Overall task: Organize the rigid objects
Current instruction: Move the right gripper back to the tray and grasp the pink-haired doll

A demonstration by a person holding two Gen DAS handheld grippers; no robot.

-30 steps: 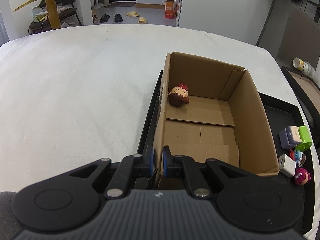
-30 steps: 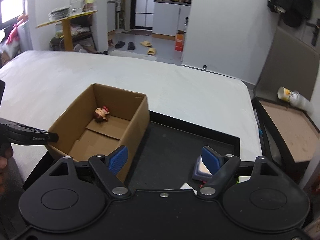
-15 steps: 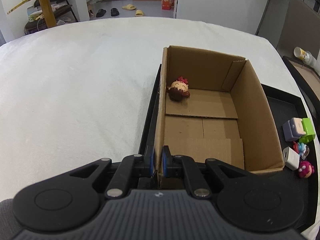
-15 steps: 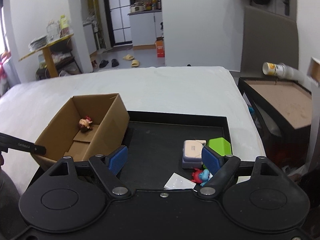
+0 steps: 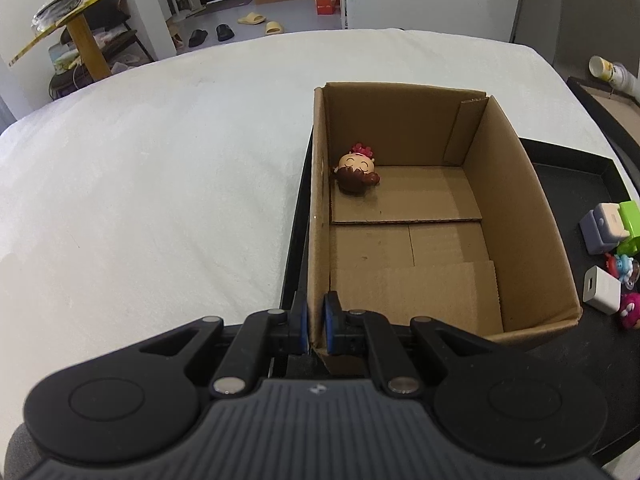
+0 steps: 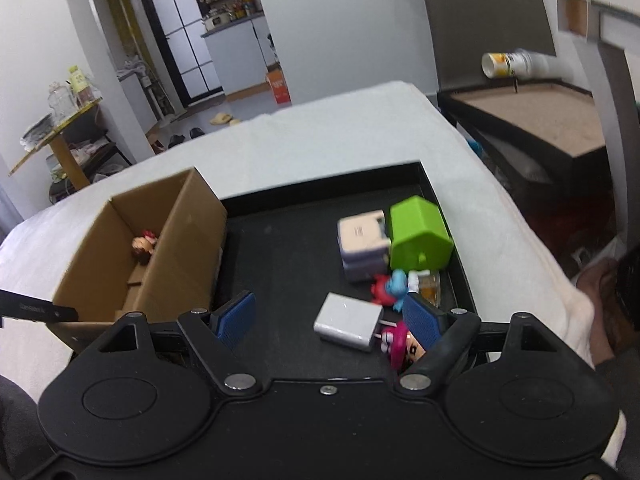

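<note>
My left gripper [image 5: 315,322] is shut on the near left corner of the open cardboard box [image 5: 516,216], pinching its wall. A small doll head [image 5: 357,168] lies at the box's far left. On the black tray [image 6: 288,248] to the right of the cardboard box [image 6: 188,224] lie a white charger [image 6: 347,322], a lilac and cream block [image 6: 362,244], a green house-shaped toy [image 6: 418,232], a red and blue figure [image 6: 390,286] and a pink-haired figure [image 6: 400,344]. My right gripper [image 6: 334,318] hangs open just above the charger, with its right pad beside the pink-haired figure.
The tray and box rest on a white bedspread [image 5: 160,168]. A brown-topped side table [image 6: 532,116] with a tipped cup [image 6: 516,64] stands to the right. Beyond the bed are a yellow table [image 5: 76,12] and slippers on the floor.
My right gripper has swung right and dropped from beside the box to over the toys on the tray, rolling as it went. The left gripper keeps its pinch on the box wall.
</note>
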